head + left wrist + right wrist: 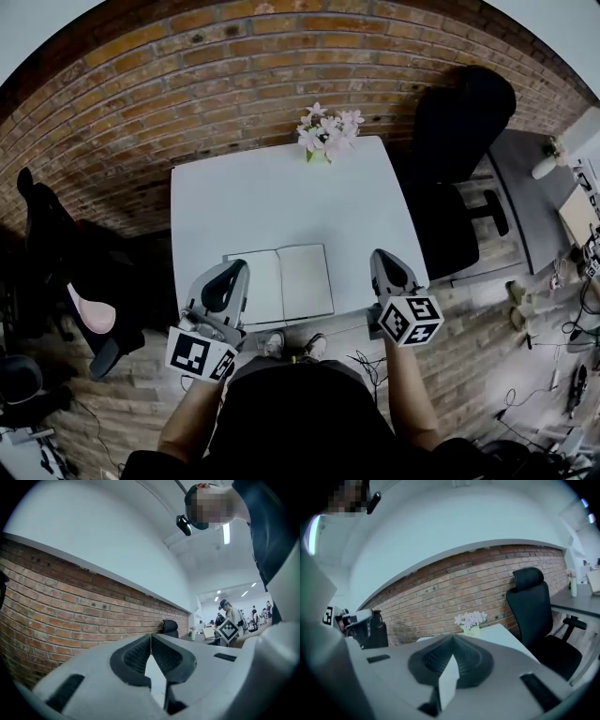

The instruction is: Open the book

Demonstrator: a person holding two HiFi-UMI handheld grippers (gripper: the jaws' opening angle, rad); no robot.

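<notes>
1. The book lies flat on the white worktop, close to its near edge, with both blank pages spread to the ceiling. I judge the opening itself to be done.
2. Your left tongs hang just off the near-left corner of the book. Your right tongs hang to the right of it, apart from it, over the worktop's near-right corner. Neither touches the book.
3. Both pairs are pressed together with nothing between them. Each gripper view shows the ribbed pads meeting at the tip, left and right.
4. The next move calls for little. Keep both tongs clear of the pages so they are not flicked shut. If a page were to lift, one light press on it would be enough.
5. Only the head view shows the book. Neither gripper view has it in frame, so check the pages there.
6. The right gripper view looks over the worktop to the flowers at its far edge, the brick wall and the black office chair at the right.
7. The left gripper view is aimed along the brick wall towards a lit room with people in it. The head view does not take in that room.
</notes>
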